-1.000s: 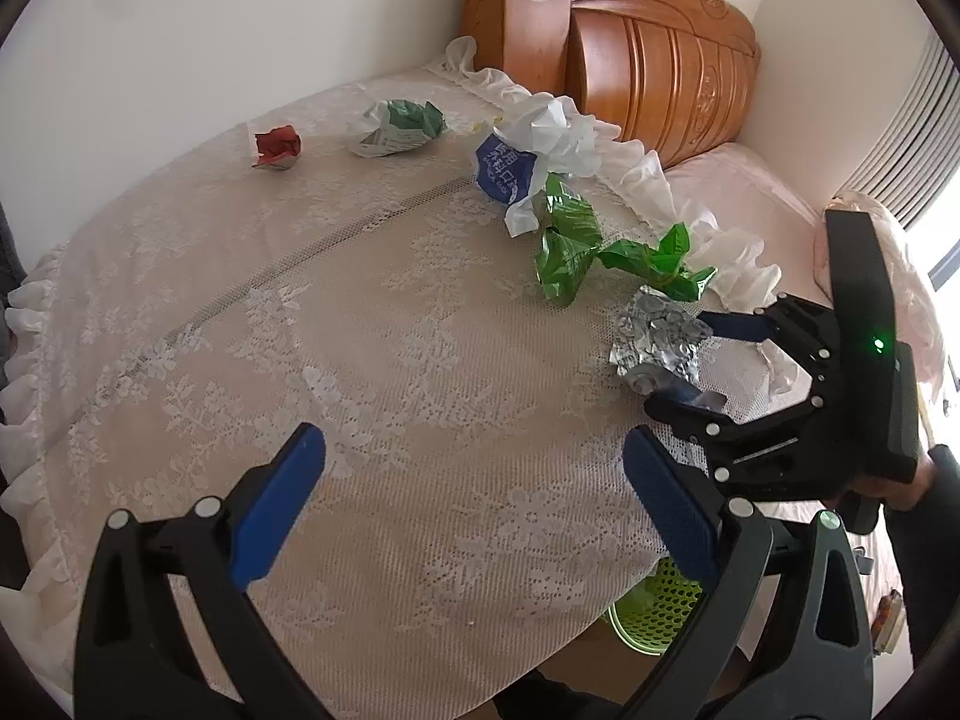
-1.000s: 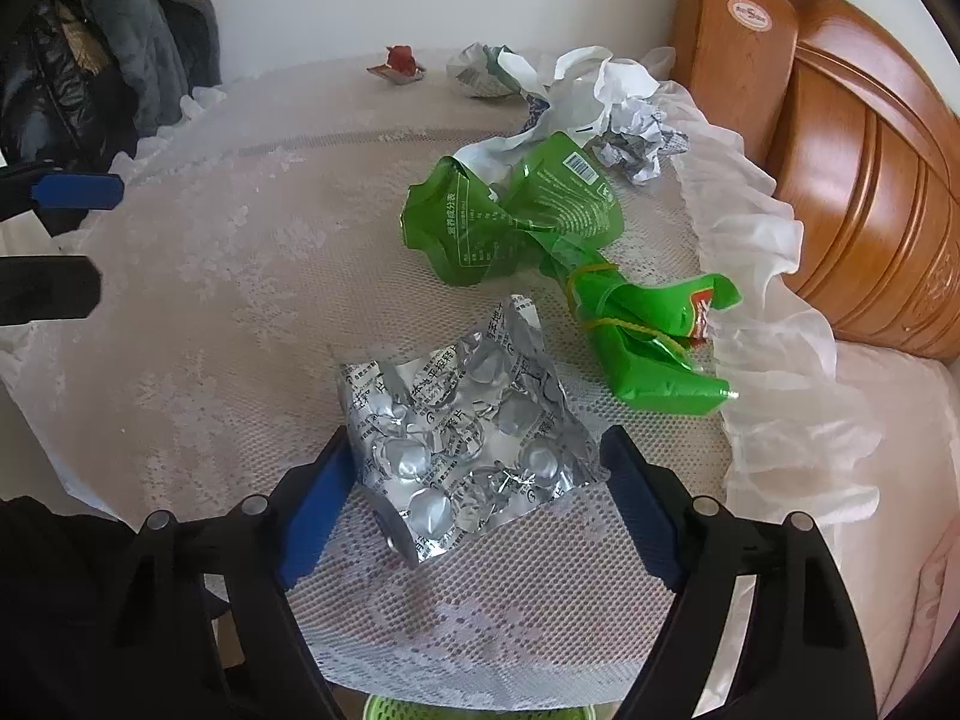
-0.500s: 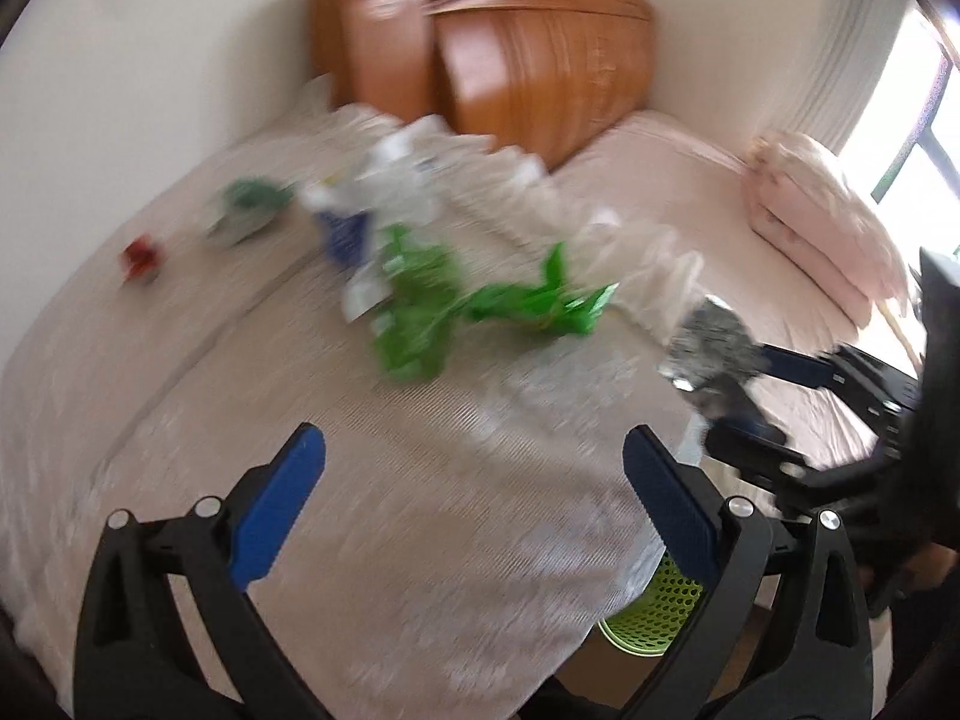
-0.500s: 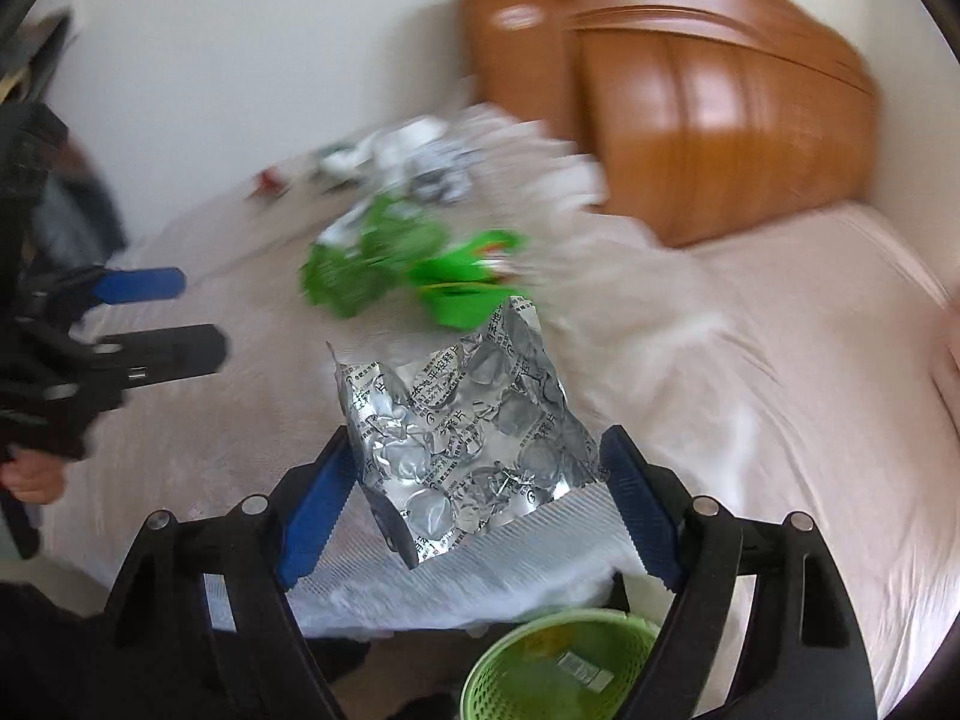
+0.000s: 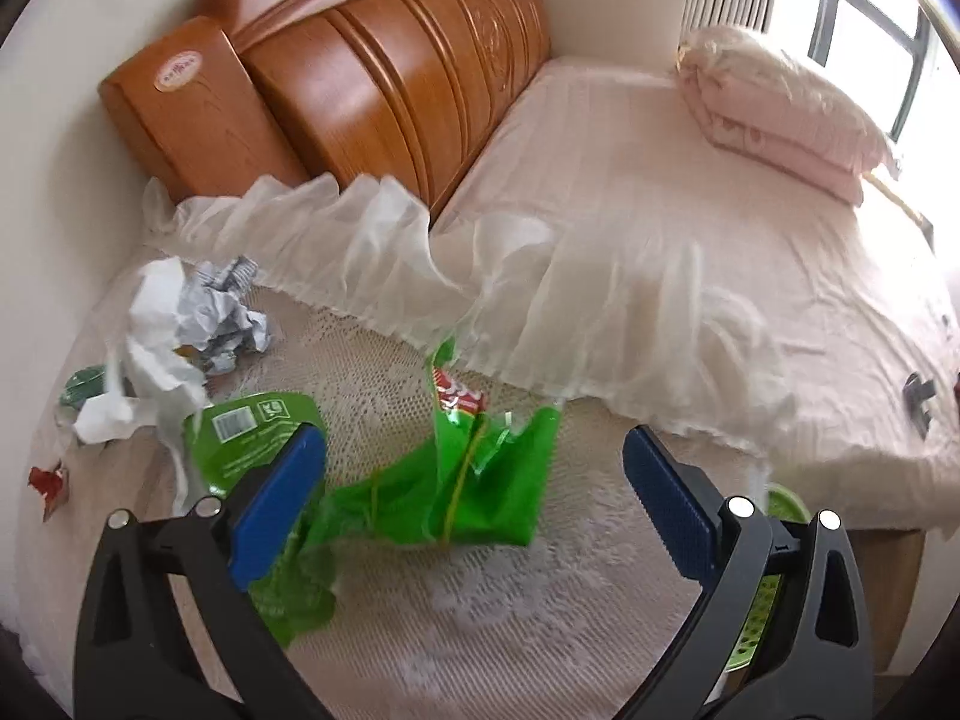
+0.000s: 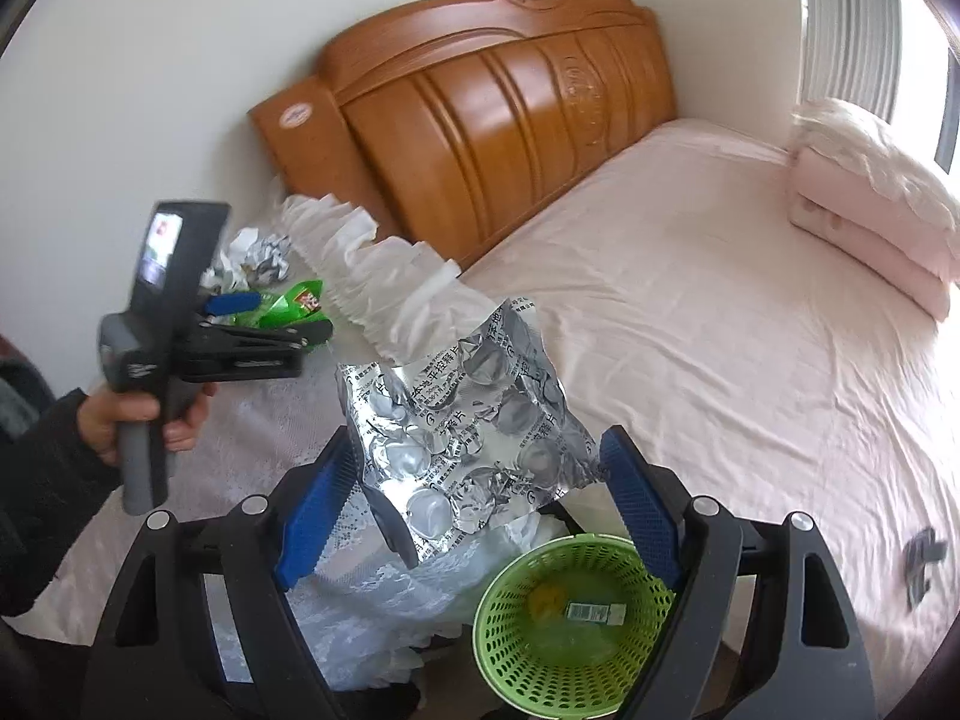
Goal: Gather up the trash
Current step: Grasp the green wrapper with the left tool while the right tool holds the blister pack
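The right gripper [image 6: 477,495] is clamped across the crumpled silver foil blister sheet [image 6: 474,426], holding it up near the round green perforated plastic basket [image 6: 573,618] on the floor, which I'd guess is so it can be let go over it. The left gripper [image 5: 474,486] has its jaws wide apart with nothing gripped, hovering over the crinkled green plastic snack wrapper [image 5: 456,480] on the lace-covered table [image 5: 540,618], probably lining up that one. The table hides part of the basket, and what's already inside is too small to identify.
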`<action>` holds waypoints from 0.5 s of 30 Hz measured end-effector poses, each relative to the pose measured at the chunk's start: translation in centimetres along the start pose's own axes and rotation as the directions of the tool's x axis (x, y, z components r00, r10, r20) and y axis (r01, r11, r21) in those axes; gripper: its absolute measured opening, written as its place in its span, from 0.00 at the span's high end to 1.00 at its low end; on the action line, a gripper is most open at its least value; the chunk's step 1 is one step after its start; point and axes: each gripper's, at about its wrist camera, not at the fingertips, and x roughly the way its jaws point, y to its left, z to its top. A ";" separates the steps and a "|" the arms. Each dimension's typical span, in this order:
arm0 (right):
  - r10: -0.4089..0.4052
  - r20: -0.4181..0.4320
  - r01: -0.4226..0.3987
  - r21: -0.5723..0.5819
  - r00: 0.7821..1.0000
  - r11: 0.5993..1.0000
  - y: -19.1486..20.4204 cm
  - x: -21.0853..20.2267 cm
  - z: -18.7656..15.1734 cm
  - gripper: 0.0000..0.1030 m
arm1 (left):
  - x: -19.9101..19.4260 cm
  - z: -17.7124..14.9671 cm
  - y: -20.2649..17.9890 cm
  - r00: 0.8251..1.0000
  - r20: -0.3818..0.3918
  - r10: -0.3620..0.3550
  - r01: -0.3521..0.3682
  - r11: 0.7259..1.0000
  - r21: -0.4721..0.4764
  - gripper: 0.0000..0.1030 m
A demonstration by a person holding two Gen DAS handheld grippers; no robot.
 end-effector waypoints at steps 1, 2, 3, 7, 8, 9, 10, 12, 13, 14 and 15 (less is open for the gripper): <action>0.001 0.001 -0.001 0.006 1.000 1.000 0.1 0.0 -0.1 0.21 | 0.4 0.0 0.1 1.000 -0.011 -0.002 0.002 1.000 0.007 0.10; 0.004 0.001 -0.004 0.011 1.000 1.000 0.1 0.1 -0.1 0.21 | 0.6 -0.1 0.2 1.000 -0.016 -0.002 0.002 1.000 0.011 0.13; 0.009 0.000 -0.009 0.015 1.000 1.000 0.2 0.2 -0.1 0.21 | 0.8 -0.2 0.2 1.000 -0.023 -0.002 0.002 1.000 0.017 0.18; 0.024 -0.005 -0.024 0.009 1.000 1.000 1.1 0.6 -0.2 0.21 | 1.3 -0.3 0.2 0.999 -0.040 -0.014 0.015 0.999 0.032 0.38; 0.026 -0.006 -0.026 0.006 1.000 1.000 1.2 0.6 -0.2 0.21 | 1.5 -0.4 0.3 0.999 -0.043 -0.026 0.027 0.999 0.026 0.43; 0.030 -0.008 -0.030 0.000 1.000 1.000 1.5 0.7 -0.2 0.21 | 1.4 -0.5 0.3 0.999 -0.040 -0.026 0.027 0.999 0.019 0.45; 0.031 -0.009 -0.031 -0.004 0.999 1.000 1.7 0.5 -0.2 0.21 | 1.3 -0.5 0.4 0.999 -0.039 -0.024 0.024 1.000 0.017 0.48; 0.035 -0.008 -0.035 -0.010 0.999 0.999 2.1 0.5 -0.1 0.21 | 1.2 -0.4 0.3 0.999 -0.037 -0.019 0.019 1.000 0.017 0.52; 0.039 -0.009 -0.039 -0.011 0.999 0.999 2.2 0.5 -0.1 0.21 | 1.1 -0.4 0.3 0.999 -0.036 -0.018 0.019 1.000 0.014 0.52; 0.041 -0.009 -0.041 -0.011 0.999 0.999 2.3 0.6 -0.1 0.21 | 0.7 -0.6 0.3 0.999 -0.030 -0.017 0.018 1.000 0.007 0.53; 0.042 -0.008 -0.042 -0.012 0.999 0.999 2.4 0.6 -0.2 0.21 | 0.2 -0.7 0.3 1.000 -0.024 -0.020 0.020 1.000 0.001 0.53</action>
